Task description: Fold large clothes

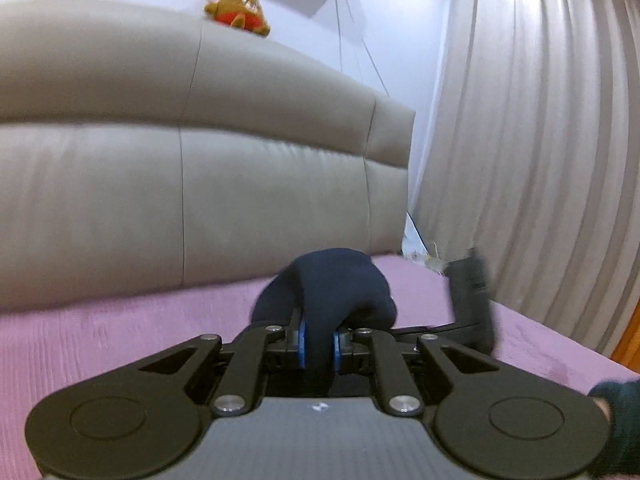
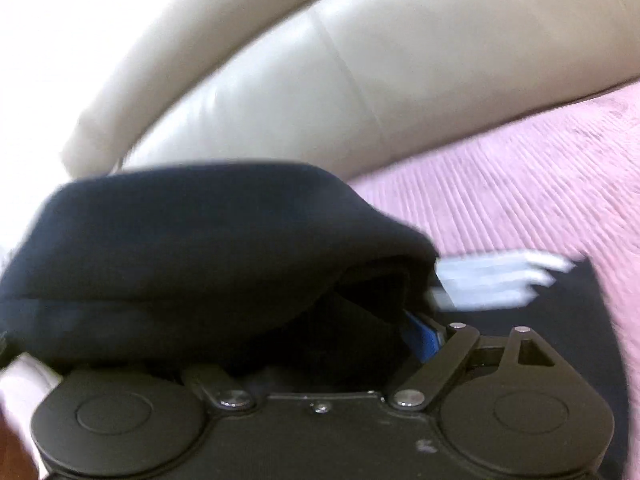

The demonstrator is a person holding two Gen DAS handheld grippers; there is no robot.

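Note:
The garment is dark navy cloth. In the left wrist view a rounded bunch of the garment rises just beyond my left gripper, whose blue pads are shut on a fold of it above the purple bedcover. In the right wrist view, the garment drapes thickly over my right gripper and hides the left finger. One blue pad shows pressed against the cloth. A blurred white patch lies on more dark cloth to the right.
A beige padded headboard stands close ahead with a brown plush toy on top. Pale curtains hang on the right. A blurred black shape stands right of my left fingers. A dark sleeve shows at the lower right.

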